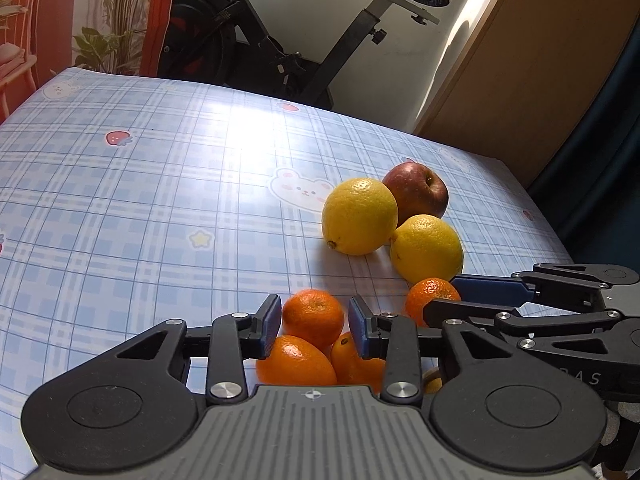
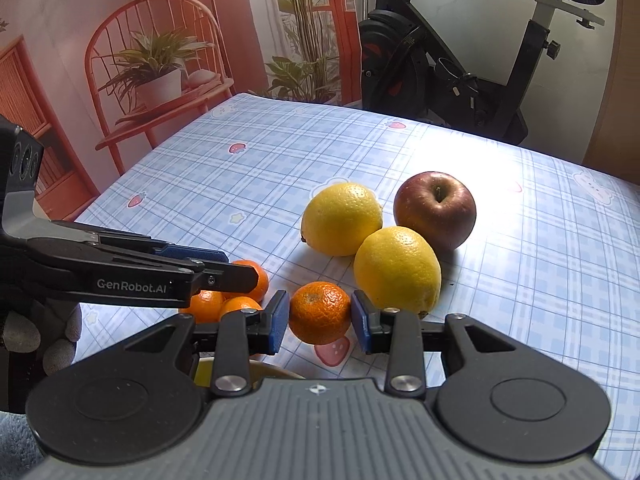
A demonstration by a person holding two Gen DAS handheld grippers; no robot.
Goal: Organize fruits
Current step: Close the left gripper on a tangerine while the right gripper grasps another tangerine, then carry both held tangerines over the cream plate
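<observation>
The right gripper (image 2: 320,322) clamps a mandarin (image 2: 320,312) just above the checked tablecloth (image 2: 240,184), the two lemons (image 2: 396,268) straight ahead; the left gripper (image 1: 314,330), jaws parted around another mandarin (image 1: 313,316), sits nearer the mandarin cluster (image 1: 296,362)

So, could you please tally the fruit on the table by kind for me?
tangerine: 4
lemon: 2
apple: 1
Total: 7
A yellow thing at the near edge is too hidden to count.
</observation>
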